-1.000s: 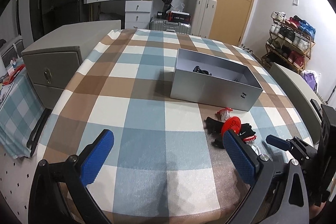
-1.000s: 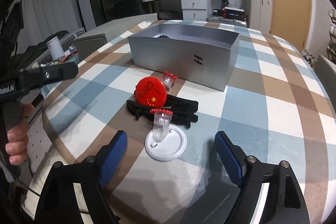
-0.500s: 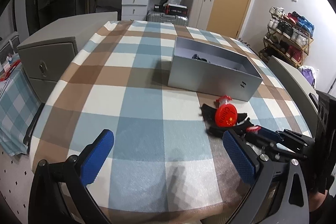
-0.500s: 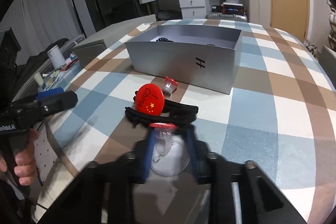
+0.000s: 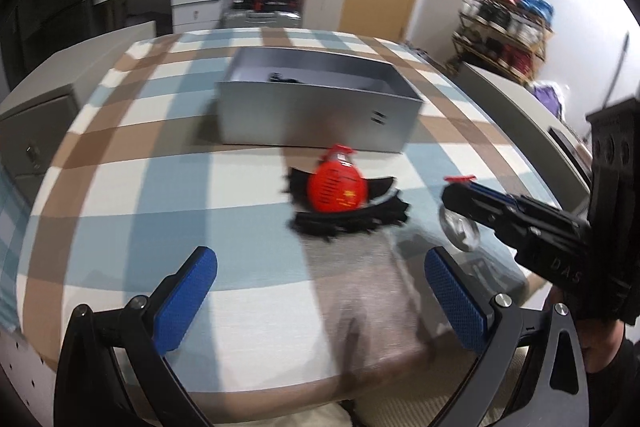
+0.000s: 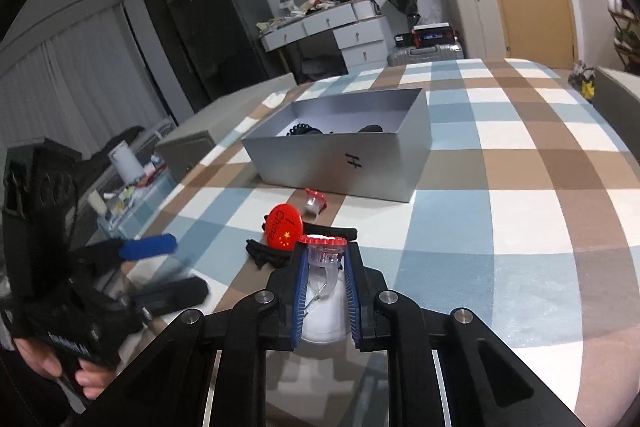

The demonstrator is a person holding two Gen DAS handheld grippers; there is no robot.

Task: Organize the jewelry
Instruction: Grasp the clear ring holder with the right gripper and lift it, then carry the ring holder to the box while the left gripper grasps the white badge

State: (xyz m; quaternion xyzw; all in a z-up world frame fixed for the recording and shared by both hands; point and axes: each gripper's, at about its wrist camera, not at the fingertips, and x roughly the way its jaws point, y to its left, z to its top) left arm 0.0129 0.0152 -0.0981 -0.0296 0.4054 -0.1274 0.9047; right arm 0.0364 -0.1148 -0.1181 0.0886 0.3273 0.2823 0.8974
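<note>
only right wrist view shows right gripper (image 6: 326, 273) clamped on clear badge (image 6: 325, 259), left gripper (image 5: 320, 301) apart

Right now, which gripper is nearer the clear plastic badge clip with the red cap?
Right. The right gripper is shut on the clear clip; the left gripper hangs open beside it, apart.

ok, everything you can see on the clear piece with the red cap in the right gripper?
The clear piece looks like see-through plastic: a ribbed cup topped by a scalloped red cap, on a curved stem down to a round white disc. It stands upright, clamped at the cup between the blue fingers of the right gripper. In the left wrist view it appears clear of the checked tablecloth; the blur prevents certainty.
</note>
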